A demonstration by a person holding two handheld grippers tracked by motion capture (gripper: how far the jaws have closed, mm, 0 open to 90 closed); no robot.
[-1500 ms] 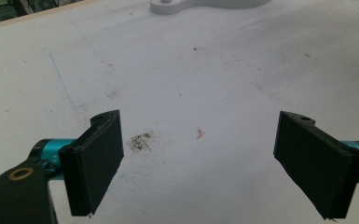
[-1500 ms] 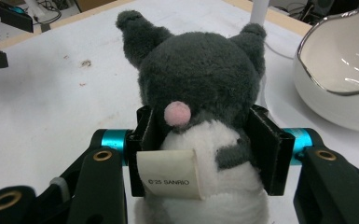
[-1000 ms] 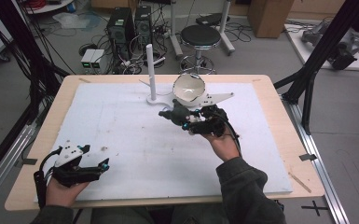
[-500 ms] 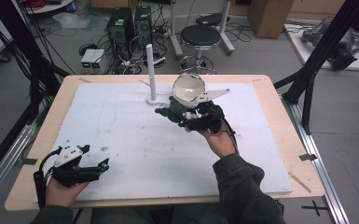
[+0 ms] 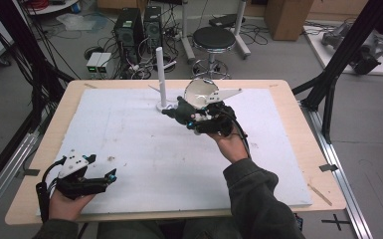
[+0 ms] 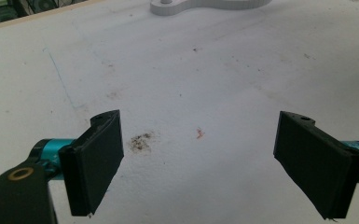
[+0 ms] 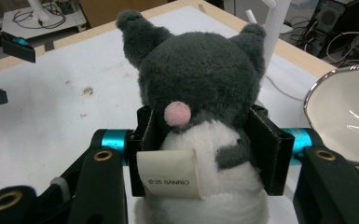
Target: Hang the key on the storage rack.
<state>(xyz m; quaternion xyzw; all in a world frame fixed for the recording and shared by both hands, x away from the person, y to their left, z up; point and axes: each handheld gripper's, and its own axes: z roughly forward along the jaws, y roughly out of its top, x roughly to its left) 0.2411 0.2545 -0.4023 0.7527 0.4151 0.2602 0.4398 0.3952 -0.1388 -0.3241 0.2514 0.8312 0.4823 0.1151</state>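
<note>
— So where is the plush toy [image 7: 200, 107]?

— Pinched at its body by the right hand-held gripper [image 7: 205, 149], held above the far middle of the white surface [image 5: 144, 149], just beside a white bowl [image 7: 345, 112] (a tag reading "SANRIO" hangs from it). A white post [image 5: 161, 74] stands just beyond.

— And the left hand-held gripper [image 6: 200, 158]?

— Spread wide, low at the surface's near left corner, nothing between its jaws.
</note>
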